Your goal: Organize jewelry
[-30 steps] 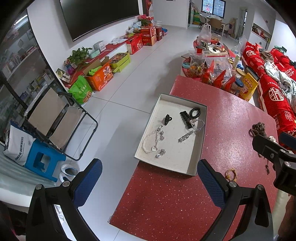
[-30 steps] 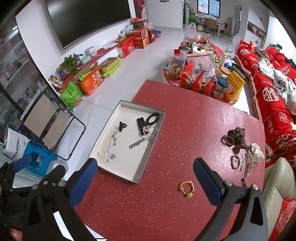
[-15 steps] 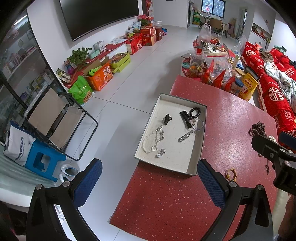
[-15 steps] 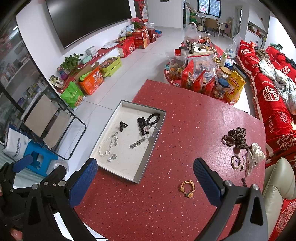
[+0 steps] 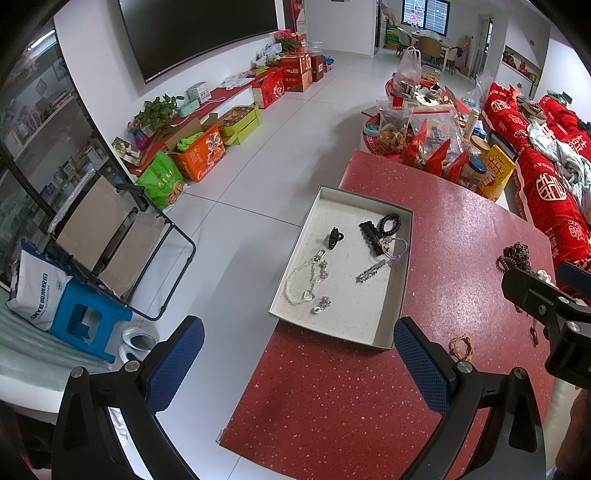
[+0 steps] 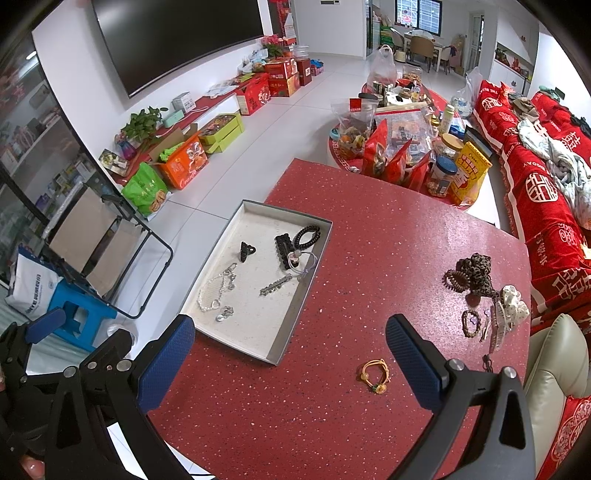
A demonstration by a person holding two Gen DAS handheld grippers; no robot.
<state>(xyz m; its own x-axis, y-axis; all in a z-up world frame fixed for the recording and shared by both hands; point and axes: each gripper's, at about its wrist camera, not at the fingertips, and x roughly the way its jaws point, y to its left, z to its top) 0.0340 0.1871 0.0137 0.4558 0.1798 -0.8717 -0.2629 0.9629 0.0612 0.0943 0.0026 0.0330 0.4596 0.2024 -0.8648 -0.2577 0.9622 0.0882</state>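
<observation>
**Q:** Where does the jewelry lie against the two grippers?

**A:** A shallow grey tray [image 6: 284, 345] sits on the red speckled table [image 6: 369, 258], holding a pearl bracelet [image 6: 212, 291], a silver hair clip [image 6: 275, 286], a black claw clip [image 6: 286, 249] and a black coil hair tie [image 6: 306, 233]. The right gripper [image 6: 290, 352] hangs above the table, jaws spread wide and empty, the tray's near corner at about 12 o'clock between them. An orange cord bracelet [image 6: 375, 374] lies loose on the table just inside the right-hand fingertip, at 3 o'clock from the tray's corner.

**Q:** And the left gripper?

**A:** The left gripper [image 5: 297, 354] is released too, gripping nothing. The tray's near edge lies at 12 o'clock between its fingers (the left-hand finger hangs over bare floor, off the table's edge).

**Q:** The rest?

**A:** A pile of hair ties and scrunchies [image 6: 480, 291], a leopard-print one among them, lies at 2 o'clock on the table, well apart from the tray. Beyond: white tiled floor [image 6: 295, 122], a large dark screen [image 6: 177, 33] on the wall at 11 o'clock, a red-covered sofa [image 6: 543, 192] at 2 o'clock, a blue stool [image 5: 83, 321] by a folding chair.
</observation>
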